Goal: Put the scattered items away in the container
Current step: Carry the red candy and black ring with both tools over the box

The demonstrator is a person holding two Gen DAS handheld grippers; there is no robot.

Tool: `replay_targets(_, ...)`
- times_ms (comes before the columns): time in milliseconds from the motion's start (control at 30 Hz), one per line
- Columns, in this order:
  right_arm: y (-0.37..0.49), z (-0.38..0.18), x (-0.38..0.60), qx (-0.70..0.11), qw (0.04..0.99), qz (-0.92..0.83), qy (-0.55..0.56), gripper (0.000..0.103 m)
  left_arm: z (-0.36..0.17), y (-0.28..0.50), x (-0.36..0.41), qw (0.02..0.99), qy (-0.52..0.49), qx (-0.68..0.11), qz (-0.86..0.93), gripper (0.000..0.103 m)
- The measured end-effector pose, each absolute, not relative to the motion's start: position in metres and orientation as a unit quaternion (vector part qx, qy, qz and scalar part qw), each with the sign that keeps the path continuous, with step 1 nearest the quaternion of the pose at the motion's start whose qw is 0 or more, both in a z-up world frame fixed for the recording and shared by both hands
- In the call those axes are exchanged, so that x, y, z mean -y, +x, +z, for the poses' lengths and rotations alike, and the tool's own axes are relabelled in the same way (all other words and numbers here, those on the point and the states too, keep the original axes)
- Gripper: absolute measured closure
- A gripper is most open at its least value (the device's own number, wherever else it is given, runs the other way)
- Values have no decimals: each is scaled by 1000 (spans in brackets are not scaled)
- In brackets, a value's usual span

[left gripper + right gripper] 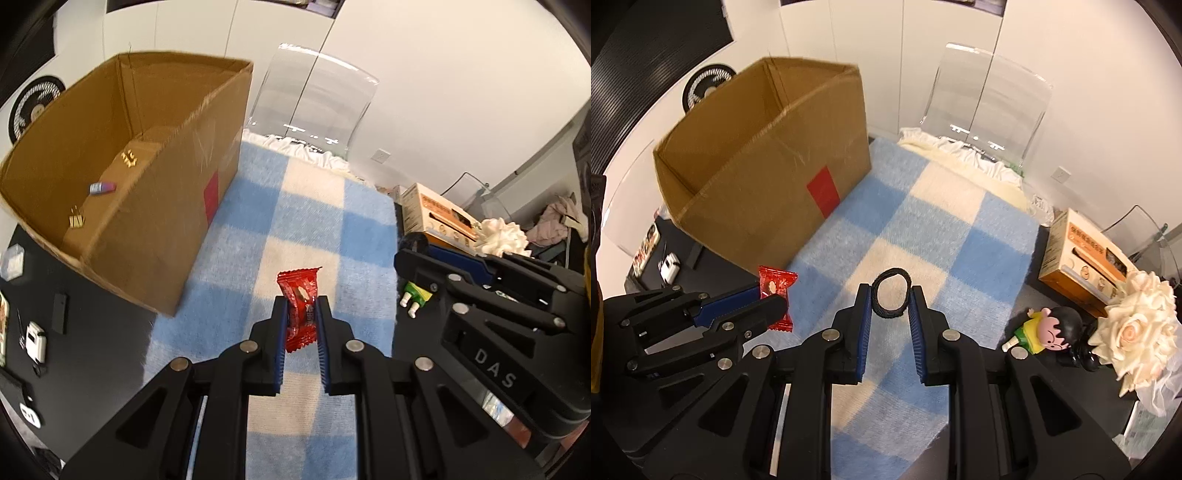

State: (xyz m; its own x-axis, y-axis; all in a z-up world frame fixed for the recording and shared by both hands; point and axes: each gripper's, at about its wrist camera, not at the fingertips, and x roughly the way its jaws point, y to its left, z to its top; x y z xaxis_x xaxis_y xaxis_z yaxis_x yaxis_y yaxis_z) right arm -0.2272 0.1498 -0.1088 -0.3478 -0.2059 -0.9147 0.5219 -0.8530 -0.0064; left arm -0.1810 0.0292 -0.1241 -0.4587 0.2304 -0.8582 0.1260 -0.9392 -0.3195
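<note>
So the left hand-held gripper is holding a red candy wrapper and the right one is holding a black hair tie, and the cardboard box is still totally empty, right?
Not quite: the cardboard box is not empty. The left wrist view shows gold binder clips and a small purple tube inside. The rest holds: the left hand-held gripper grips the red candy wrapper, and the right hand-held gripper grips the black hair tie.

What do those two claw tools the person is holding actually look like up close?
Both the left gripper and the right gripper are matte black plastic linkages with round silver pivot pins and triangular cut-outs. Each finger carries a ribbed blue pad. The right one bears white "DAS" lettering. No cables or sleeves show.
</note>
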Motion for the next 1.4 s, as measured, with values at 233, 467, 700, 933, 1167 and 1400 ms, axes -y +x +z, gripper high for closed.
replay_targets(233, -220, -85, -129, -146, 215, -818, 513, 82, -104, -179, -10, 46, -505, 160, 847, 88)
replay_targets(467, -215, -71, -95, -144, 217, -824, 504, 82, -90, -180, 24, 46, -493, 159, 854, 88)
replay_targets(700, -224, -60, -50, -142, 229, -826, 495, 82, -77, -190, 69, 34, -481, 157, 862, 88)
replay_targets(933, -232, -54, 0, -145, 246, -824, 490, 82, -71, -204, 115, 19, -476, 157, 865, 88)
replay_targets(1167, -245, -56, 39, -147, 256, -818, 494, 82, -73, -221, 146, 13, -478, 157, 864, 88)
replay_targets(1400, -259, -66, 71, -152, 268, -809, 500, 82, -87, -237, 176, -1, -486, 161, 859, 88)
